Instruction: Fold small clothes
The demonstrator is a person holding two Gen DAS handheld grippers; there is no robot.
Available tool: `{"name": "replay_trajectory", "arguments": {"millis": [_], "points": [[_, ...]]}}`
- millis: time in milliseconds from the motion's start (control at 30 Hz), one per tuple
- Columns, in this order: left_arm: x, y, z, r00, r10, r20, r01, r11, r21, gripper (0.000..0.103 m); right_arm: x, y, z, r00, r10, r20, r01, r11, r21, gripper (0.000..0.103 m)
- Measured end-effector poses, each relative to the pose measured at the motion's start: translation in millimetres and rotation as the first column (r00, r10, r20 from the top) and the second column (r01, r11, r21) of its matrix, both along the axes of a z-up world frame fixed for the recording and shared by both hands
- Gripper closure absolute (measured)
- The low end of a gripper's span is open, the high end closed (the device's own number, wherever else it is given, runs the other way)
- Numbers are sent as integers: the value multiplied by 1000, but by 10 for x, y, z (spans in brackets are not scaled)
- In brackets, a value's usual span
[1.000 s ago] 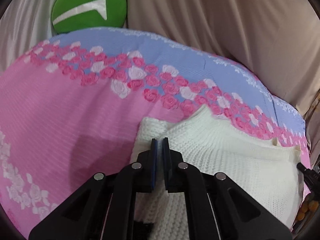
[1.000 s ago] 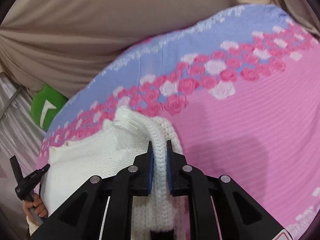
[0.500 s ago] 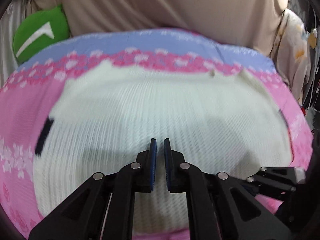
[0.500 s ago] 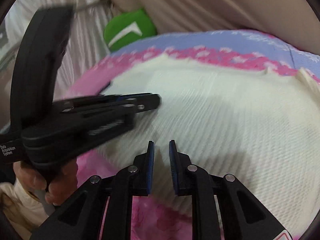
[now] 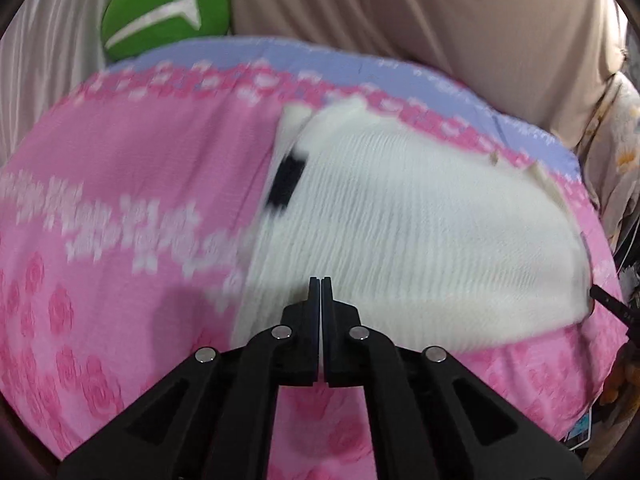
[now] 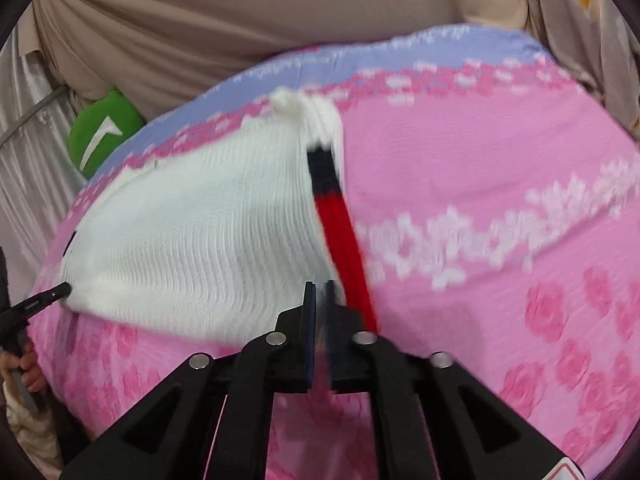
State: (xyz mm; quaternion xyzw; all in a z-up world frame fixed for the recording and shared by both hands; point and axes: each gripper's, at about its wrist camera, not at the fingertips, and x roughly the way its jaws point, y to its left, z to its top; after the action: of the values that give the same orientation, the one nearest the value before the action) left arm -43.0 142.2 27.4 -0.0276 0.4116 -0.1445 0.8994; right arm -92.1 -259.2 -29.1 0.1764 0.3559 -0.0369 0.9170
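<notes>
A small white knitted garment (image 5: 420,232) lies spread on the pink rose-patterned bedspread (image 5: 120,200). It has a black band (image 5: 286,180) at its left edge; the right wrist view shows the garment (image 6: 200,232) with a black and red stripe (image 6: 340,232) along its right edge. My left gripper (image 5: 320,280) is shut at the garment's near left corner, and the cloth runs up to its tips. My right gripper (image 6: 319,286) is nearly shut at the near right corner by the red stripe. The left gripper's tip (image 6: 60,290) touches the garment's far left corner in the right wrist view.
A green cushion (image 5: 164,12) with a white mark sits at the bed's far left corner. Beige curtains (image 5: 400,12) hang behind the bed. A floral cloth (image 5: 616,152) hangs at the right side. The bedspread has a lilac strip (image 6: 400,52) along the far edge.
Both grippers have pulled back to the garment's near edge and closed at its two near corners. The views are motion-blurred. The garment now lies spread out flat.
</notes>
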Motion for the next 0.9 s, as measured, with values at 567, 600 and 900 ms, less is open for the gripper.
{"name": "replay_trajectory", "arguments": {"millis": [567, 600, 900], "points": [[1742, -391, -151, 994, 94, -52, -97, 994, -57, 94, 1545, -109, 201, 993, -13, 117, 14, 1000, -6, 95], [1744, -357, -169, 993, 110, -41, -112, 992, -57, 96, 1547, -171, 221, 992, -35, 120, 38, 999, -17, 95], [1698, -460, -195, 991, 129, 31, -130, 991, 28, 95, 1630, -555, -102, 996, -87, 23, 82, 983, 167, 90]]}}
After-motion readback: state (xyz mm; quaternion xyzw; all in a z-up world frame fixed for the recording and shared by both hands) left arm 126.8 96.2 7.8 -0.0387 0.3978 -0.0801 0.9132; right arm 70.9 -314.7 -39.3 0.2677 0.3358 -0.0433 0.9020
